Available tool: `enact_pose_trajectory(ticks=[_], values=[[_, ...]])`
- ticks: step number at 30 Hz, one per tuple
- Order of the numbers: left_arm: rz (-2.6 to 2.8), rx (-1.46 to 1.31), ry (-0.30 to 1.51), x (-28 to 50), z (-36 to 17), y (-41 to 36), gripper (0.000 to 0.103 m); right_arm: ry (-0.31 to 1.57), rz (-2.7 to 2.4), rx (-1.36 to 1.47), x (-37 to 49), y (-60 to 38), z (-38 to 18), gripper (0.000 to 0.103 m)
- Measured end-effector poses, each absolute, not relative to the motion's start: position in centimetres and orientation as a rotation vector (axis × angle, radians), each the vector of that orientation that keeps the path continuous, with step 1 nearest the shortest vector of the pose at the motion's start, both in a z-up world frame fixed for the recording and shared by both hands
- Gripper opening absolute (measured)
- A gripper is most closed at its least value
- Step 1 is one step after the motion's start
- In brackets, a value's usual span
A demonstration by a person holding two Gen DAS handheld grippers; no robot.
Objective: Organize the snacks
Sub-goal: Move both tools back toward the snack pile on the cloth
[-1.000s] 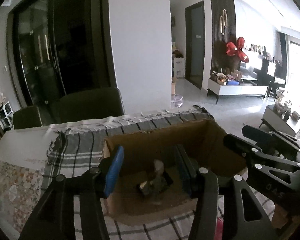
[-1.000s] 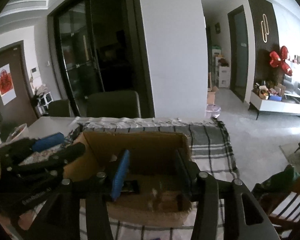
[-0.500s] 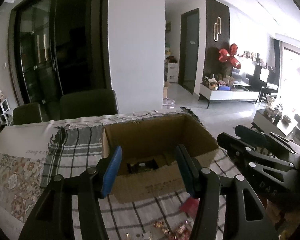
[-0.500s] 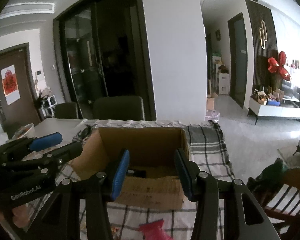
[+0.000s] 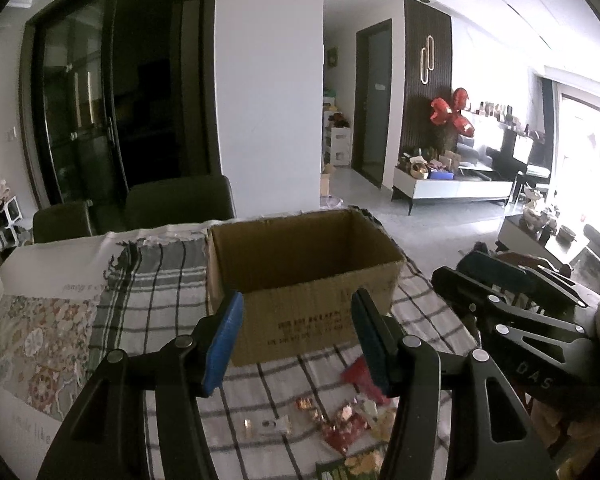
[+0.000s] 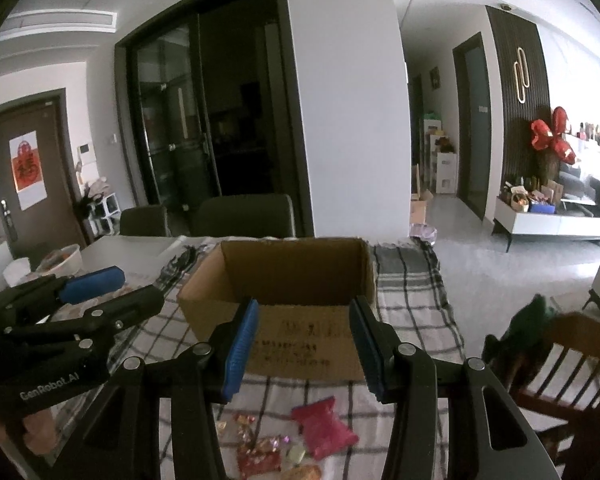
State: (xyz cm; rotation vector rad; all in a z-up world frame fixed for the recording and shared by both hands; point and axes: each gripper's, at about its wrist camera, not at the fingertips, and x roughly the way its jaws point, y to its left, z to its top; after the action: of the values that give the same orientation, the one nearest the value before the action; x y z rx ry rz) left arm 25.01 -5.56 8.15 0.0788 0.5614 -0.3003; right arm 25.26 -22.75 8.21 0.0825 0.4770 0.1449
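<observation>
An open cardboard box (image 5: pixel 300 280) stands on the checked tablecloth; it also shows in the right wrist view (image 6: pixel 292 304). Small wrapped snacks (image 5: pixel 340 424) lie on the cloth in front of it, among them a pink packet (image 6: pixel 324 426) and a red wrapper (image 6: pixel 258 460). My left gripper (image 5: pixel 300 344) is open and empty, held above the snacks in front of the box. My right gripper (image 6: pixel 304 348) is open and empty, beside it at the same height. Each gripper shows in the other's view, the right one (image 5: pixel 512 312) and the left one (image 6: pixel 72 312).
The checked cloth (image 5: pixel 156 280) covers the table's right part; a floral mat (image 5: pixel 40 340) and a white bowl (image 6: pixel 60 260) lie to the left. Dark chairs (image 6: pixel 244 216) stand behind the table. A wooden chair (image 6: pixel 560 368) with green cloth is at the right.
Both grippers have pulled back and up from inside the box. The box now sits farther off and the snacks on the cloth have come into view.
</observation>
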Motion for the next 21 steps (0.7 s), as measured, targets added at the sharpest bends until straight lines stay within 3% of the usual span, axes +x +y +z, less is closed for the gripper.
enact_pose_trajectory(ticks=[21], values=[[-0.294, 0.089, 0.672, 19.7, 2.4, -4.8, 0.055, 0.643, 0.163, 0.063, 20.8, -21.9, 1.8, 0.048]])
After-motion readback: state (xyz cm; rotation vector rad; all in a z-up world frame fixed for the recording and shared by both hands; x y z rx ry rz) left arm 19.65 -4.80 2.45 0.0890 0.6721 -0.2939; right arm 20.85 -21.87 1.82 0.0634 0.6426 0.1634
